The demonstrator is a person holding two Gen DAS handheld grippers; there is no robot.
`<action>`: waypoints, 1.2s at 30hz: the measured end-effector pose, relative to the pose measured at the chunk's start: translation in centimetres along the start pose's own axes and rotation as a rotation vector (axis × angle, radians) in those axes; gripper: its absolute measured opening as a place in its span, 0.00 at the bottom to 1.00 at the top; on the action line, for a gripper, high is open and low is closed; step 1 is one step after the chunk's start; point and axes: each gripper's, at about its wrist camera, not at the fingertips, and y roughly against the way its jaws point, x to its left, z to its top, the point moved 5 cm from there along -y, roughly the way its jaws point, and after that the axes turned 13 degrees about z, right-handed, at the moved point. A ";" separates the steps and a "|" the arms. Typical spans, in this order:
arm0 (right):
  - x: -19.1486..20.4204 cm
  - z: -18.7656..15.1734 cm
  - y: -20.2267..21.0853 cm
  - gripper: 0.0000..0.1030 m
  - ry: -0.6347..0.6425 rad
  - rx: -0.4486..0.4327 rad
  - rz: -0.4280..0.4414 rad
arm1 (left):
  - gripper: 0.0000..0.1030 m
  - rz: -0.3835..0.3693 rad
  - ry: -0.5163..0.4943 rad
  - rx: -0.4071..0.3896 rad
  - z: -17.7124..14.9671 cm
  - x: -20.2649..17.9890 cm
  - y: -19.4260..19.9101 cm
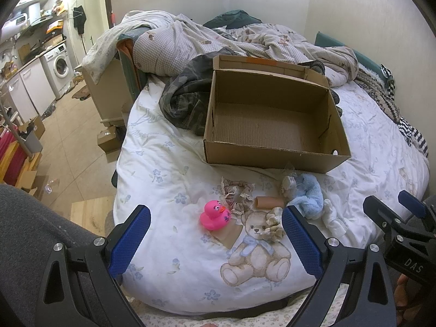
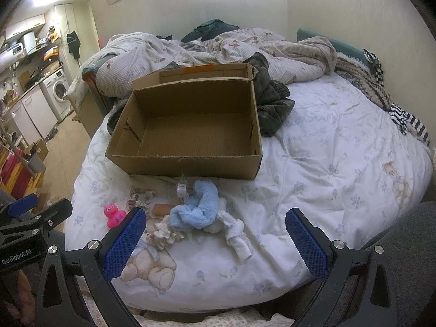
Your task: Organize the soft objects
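An empty cardboard box [image 1: 275, 152] [image 2: 185, 163] stands open on the bed. In front of it lies a cluster of small things: a pink rubber duck [image 1: 215, 215] [image 2: 114, 214], a frilly scrunchie [image 1: 237, 194] [image 2: 140, 197], a brown tube [image 1: 269, 202] [image 2: 163, 209], a blue plush cloth [image 1: 308, 199] [image 2: 199, 207], white socks [image 1: 333, 219] [image 2: 237, 234] and a beige scrunchie [image 1: 273, 224] [image 2: 166, 234]. My left gripper [image 1: 216, 218] hovers open just short of the duck. My right gripper [image 2: 216, 222] hovers open near the blue cloth and socks. Both hold nothing.
A crumpled checked duvet [image 1: 190, 38] [image 2: 218, 46] and a camouflage garment [image 1: 185, 95] [image 2: 275, 103] lie behind the box. Striped clothes [image 2: 403, 120] sit by the wall at right. The floor [image 1: 70, 147] with boxes and a washing machine [image 1: 61, 66] is left of the bed.
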 end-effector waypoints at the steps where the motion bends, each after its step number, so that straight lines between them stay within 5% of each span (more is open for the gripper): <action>1: 0.0 0.0 0.0 1.00 0.000 0.000 0.000 | 0.94 0.000 0.000 0.000 0.0 0.0 0.0; 27: 0.2 1.9 -0.2 1.00 -0.012 0.032 0.028 | 0.94 0.014 -0.042 0.043 1.9 0.3 -0.4; 36: -1.0 5.4 -2.5 1.00 -0.047 0.126 0.114 | 0.94 0.032 -0.031 0.270 4.1 1.1 -5.6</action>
